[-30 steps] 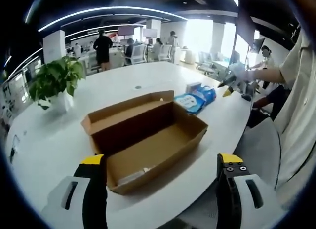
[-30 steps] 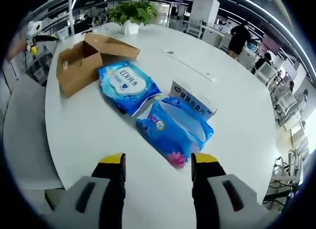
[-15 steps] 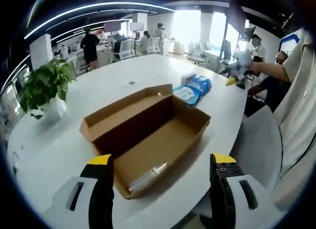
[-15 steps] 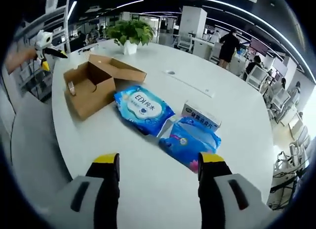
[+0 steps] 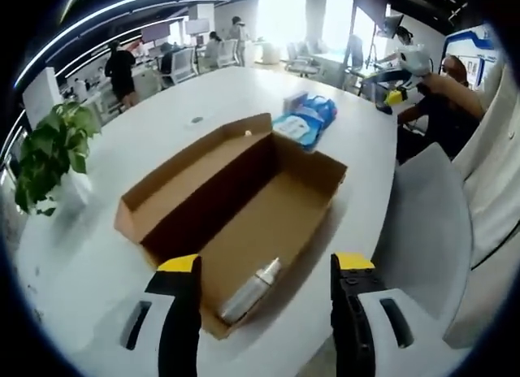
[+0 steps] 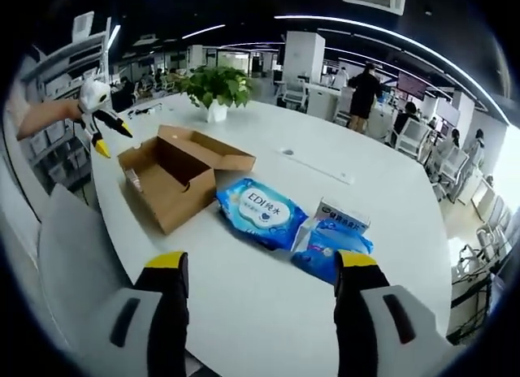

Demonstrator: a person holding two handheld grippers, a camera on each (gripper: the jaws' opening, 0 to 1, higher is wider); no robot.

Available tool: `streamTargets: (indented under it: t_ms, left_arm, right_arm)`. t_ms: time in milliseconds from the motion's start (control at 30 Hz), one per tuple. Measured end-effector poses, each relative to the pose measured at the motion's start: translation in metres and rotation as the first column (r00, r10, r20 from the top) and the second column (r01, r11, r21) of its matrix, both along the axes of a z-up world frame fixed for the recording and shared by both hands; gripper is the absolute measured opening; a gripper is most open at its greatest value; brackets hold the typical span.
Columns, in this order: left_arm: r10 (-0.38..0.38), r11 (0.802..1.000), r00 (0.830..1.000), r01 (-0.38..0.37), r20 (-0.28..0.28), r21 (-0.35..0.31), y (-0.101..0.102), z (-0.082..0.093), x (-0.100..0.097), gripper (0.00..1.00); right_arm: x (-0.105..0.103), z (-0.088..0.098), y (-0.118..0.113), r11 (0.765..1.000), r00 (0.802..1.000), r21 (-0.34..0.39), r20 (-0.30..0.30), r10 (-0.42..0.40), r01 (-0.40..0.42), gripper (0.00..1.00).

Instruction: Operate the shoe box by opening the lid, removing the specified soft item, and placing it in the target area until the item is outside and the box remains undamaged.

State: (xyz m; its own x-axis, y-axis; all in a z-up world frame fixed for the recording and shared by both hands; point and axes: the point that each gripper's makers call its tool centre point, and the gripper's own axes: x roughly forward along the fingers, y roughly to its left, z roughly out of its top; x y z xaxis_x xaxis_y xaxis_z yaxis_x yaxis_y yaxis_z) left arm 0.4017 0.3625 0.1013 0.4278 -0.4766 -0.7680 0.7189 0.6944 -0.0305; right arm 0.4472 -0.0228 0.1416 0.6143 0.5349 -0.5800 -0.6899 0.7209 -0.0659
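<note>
The brown cardboard shoe box (image 5: 244, 206) lies open on the white table (image 5: 162, 133), lid flap folded back at its far side. A small clear wrapped item (image 5: 250, 292) rests in its near corner. My left gripper (image 5: 264, 271) hovers open just in front of the box. In the right gripper view the same box (image 6: 175, 178) sits left of centre, with the left gripper (image 6: 101, 125) above its left end. Two blue soft wipe packs (image 6: 262, 212) (image 6: 329, 247) lie on the table right of the box. My right gripper (image 6: 260, 267) is open above the table edge, nothing held.
A small white carton (image 6: 341, 217) stands behind the wipe packs. A potted plant (image 6: 215, 88) is at the far side of the table. Grey chair backs (image 5: 426, 223) (image 6: 69, 247) stand close to the table edge. People sit and stand at desks behind.
The left gripper has come closer over the box's near end. The right gripper has pulled back and up from the wipe packs, so more of the table shows.
</note>
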Motion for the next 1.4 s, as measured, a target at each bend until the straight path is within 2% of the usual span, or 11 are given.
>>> streamTargets:
  t_ms: [200,433,633,767,900,1067,1100,1233,1267,1333,1400]
  left_arm:
    - [-0.067,0.997,0.996,0.069,-0.056,0.035,-0.002,-0.004,0.007,0.63]
    - [-0.122,0.990,0.987,0.129,-0.102,0.059,0.000,-0.007,0.023,0.56]
    - [-0.208,0.962,0.964,0.232,-0.164,0.143,0.004,-0.020,0.028,0.53]
    - [-0.240,0.953,0.952,0.268,-0.190,0.142,0.002,-0.026,0.030,0.53]
    - [-0.281,0.934,0.934,0.318,-0.220,0.161,0.002,-0.035,0.031,0.53]
    - [-0.351,0.892,0.900,0.405,-0.259,0.198,0.003,-0.048,0.030,0.53]
    - [-0.387,0.870,0.883,0.445,-0.265,0.215,0.003,-0.051,0.030,0.52]
    - [-0.439,0.826,0.847,0.512,-0.301,0.236,0.000,-0.059,0.028,0.52]
    - [-0.459,0.808,0.831,0.537,-0.313,0.242,-0.001,-0.062,0.027,0.52]
    - [-0.475,0.790,0.812,0.563,-0.340,0.241,-0.002,-0.066,0.025,0.53]
    - [-0.487,0.773,0.800,0.582,-0.351,0.253,-0.002,-0.069,0.027,0.52]
  right_arm:
    - [-0.018,0.006,0.011,1.000,1.000,0.007,-0.002,0.008,-0.008,0.75]
    - [-0.039,0.007,0.025,1.000,0.999,0.022,-0.026,0.022,-0.022,0.82]
    - [-0.050,0.008,0.032,1.000,1.000,0.025,-0.026,0.013,-0.012,0.86]
    - [-0.059,0.008,0.036,0.999,0.999,0.033,-0.040,0.011,-0.009,0.89]
    - [-0.065,0.009,0.040,0.999,0.999,0.041,-0.040,0.004,-0.002,0.91]
    - [-0.069,0.011,0.042,0.998,0.999,0.057,-0.044,-0.011,0.013,0.93]
    - [-0.070,0.011,0.043,0.998,0.999,0.058,-0.046,-0.011,0.014,0.93]
    - [-0.073,0.008,0.047,0.998,0.998,0.063,-0.057,-0.015,0.019,0.94]
    - [-0.073,0.007,0.047,0.998,0.998,0.065,-0.061,-0.018,0.022,0.94]
    - [-0.074,0.005,0.048,0.998,0.998,0.063,-0.062,-0.021,0.025,0.95]
    - [-0.075,0.004,0.049,0.998,0.998,0.065,-0.066,-0.020,0.025,0.96]
